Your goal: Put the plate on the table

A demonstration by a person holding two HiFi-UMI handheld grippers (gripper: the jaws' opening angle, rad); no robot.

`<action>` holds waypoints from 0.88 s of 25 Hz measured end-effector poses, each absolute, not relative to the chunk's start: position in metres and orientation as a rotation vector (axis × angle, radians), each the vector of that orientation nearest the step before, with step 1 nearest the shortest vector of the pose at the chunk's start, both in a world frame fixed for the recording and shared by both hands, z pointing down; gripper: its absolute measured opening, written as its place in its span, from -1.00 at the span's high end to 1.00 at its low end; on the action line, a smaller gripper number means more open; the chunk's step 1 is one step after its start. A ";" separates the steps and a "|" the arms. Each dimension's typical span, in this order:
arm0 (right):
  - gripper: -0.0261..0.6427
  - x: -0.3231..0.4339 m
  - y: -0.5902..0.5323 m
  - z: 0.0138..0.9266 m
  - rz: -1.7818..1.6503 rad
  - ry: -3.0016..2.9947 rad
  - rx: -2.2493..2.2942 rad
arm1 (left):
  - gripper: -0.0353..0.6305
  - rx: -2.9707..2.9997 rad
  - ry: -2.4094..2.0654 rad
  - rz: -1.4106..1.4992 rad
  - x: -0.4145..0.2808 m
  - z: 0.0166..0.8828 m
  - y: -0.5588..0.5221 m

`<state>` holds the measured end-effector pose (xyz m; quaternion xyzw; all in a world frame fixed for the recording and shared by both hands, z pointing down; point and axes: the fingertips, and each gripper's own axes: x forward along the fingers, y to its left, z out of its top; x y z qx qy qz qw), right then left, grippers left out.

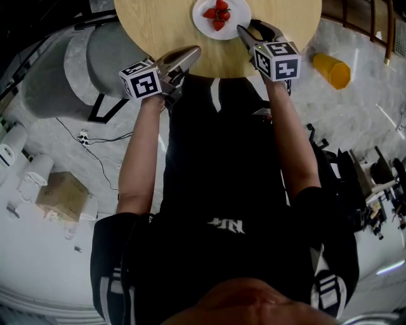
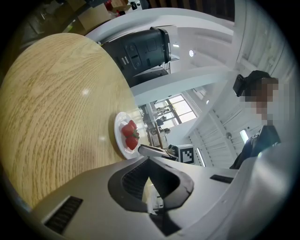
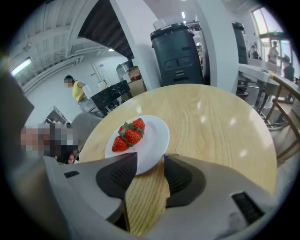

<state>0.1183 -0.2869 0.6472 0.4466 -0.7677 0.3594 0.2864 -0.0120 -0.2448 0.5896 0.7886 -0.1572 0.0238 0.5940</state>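
A cardboard box (image 1: 60,193) sits far left on the pale floor. Right of it, a grey chair (image 1: 104,54) stands against the left edge of the round wooden table (image 1: 165,25). The left gripper (image 1: 193,52) is at the table's near edge, pointing toward the plate. Its jaws are together with nothing between them. Further right and toward the far side of the table, the white plate (image 1: 239,14) lies flat on the wood with a few strawberries (image 1: 217,14) on it. The right gripper (image 1: 246,26) tilts down at the plate's near right rim. Its jaws stand apart, and the rim reaches just into the gap between their tips. Neither pad presses on the rim, and bare wood shows between the pads. Far right, a yellow container (image 1: 331,70) lies on the floor near the table's right edge.
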 end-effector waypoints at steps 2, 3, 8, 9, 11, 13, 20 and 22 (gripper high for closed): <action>0.37 0.119 -0.286 0.647 0.959 -2.054 1.192 | 0.89 1.829 -0.367 0.060 -0.012 0.589 -0.243; 0.36 0.119 -0.286 0.647 0.957 -2.056 1.191 | 0.89 1.827 -0.367 0.061 -0.011 0.588 -0.243; 0.19 0.123 -0.295 0.632 0.885 -2.144 1.198 | 0.89 1.833 -0.375 0.017 -0.014 0.586 -0.249; 0.07 0.123 -0.296 0.627 0.888 -2.170 1.196 | 0.89 1.835 -0.378 0.009 -0.015 0.585 -0.250; 0.03 0.122 -0.297 0.618 0.925 -2.219 1.180 | 0.89 1.848 -0.382 -0.003 -0.018 0.582 -0.253; 0.03 0.122 -0.300 0.606 0.954 -2.262 1.160 | 0.89 1.867 -0.385 -0.009 -0.020 0.576 -0.257; 0.78 0.121 -0.309 0.543 0.897 -2.421 1.034 | 0.89 1.994 -0.365 -0.024 -0.017 0.530 -0.271; 0.91 0.117 -0.308 0.525 0.893 -2.483 0.974 | 0.89 2.037 -0.368 -0.036 -0.014 0.511 -0.274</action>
